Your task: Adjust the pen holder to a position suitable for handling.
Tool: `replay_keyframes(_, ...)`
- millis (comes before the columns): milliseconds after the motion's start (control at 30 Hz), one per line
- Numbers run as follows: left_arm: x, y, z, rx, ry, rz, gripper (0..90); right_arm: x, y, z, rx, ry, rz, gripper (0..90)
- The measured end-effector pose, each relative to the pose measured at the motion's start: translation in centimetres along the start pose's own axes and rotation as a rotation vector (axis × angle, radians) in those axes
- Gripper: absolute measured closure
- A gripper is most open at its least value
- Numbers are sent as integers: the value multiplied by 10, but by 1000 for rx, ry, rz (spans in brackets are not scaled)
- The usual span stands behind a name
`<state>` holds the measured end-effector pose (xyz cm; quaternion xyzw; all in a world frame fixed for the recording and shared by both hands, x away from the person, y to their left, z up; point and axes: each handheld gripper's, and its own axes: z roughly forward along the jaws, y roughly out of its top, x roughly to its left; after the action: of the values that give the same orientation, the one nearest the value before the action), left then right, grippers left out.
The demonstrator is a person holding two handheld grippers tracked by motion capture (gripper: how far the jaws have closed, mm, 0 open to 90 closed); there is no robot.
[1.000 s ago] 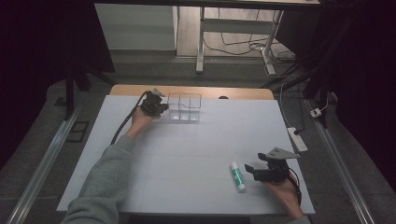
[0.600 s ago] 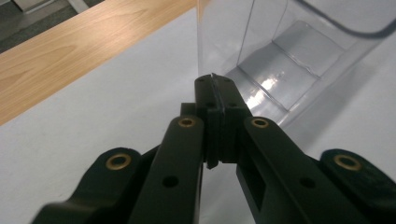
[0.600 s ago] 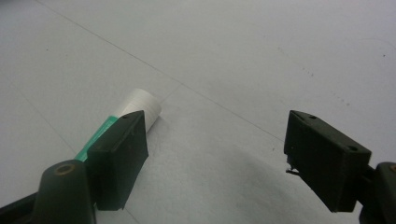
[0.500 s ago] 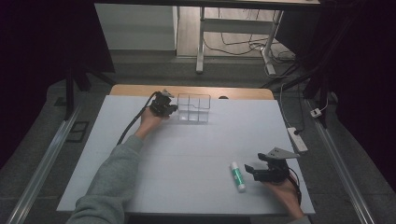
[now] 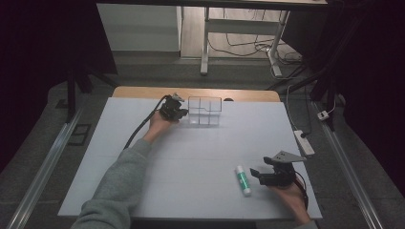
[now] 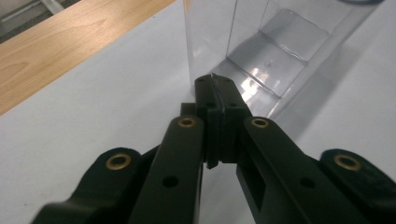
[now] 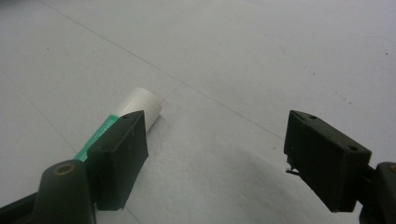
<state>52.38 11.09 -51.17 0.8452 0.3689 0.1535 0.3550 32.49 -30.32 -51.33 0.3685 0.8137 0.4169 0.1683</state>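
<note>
Tabletop [image 5: 191, 157]: white sheet over a wooden top, a strip of the wood showing along the far edge. Organizer [image 5: 204, 111]: clear plastic, divided into compartments, standing upright near the far edge, just right of the left hand-held gripper; in the left gripper view its clear walls [image 6: 261, 51] rise directly ahead of the jaw tips, and contact between jaw and wall cannot be told. Left hand-held gripper [image 5: 177, 112]: black, held by the left hand [image 5: 160, 125] at the end of a grey sleeve [image 5: 114, 186], a black cable trailing back toward the left edge; in its own view [image 6: 219, 100] the jaws are pressed together with nothing visible between them. Glue stick [image 5: 242, 180]: white tube with a green label, lying flat on the near right part of the tabletop, well apart from the organizer, long axis running roughly near to far. Right hand-held gripper [image 5: 257, 175]: black, with a grey three-cornered plate on top, held by the right hand [image 5: 289, 193] just right of the glue stick; in its own view [image 7: 215, 154] the jaws stand wide apart, the glue stick [image 7: 135, 109] lying just beyond and partly behind the left jaw, bare tabletop between the jaws.
</note>
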Motion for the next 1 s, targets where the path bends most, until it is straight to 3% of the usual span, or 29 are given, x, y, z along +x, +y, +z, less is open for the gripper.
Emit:
replay_keyframes(200,2,2,-4,-20,26,-8,886,0,0,-1,3,-1,-2,211)
replay_keyframes(400,6,0,-25,-8,51,8,886,0,0,-1,0,5,1,209)
replay_keyframes(533,7,-11,-48,-34,51,3,886,0,-1,-2,-7,11,3,209)
replay_keyframes(633,8,-21,-62,-16,62,0,887,0,-1,-2,-5,9,2,209)
replay_keyframes(767,10,-36,-77,-24,43,-20,886,1,0,-2,3,6,-3,209)
replay_keyframes(933,1,-53,-88,-37,11,-24,884,1,-1,-1,2,9,1,209)
replay_keyframes(1000,-4,-60,-91,-48,2,-19,834,1,-1,-2,0,6,4,209)
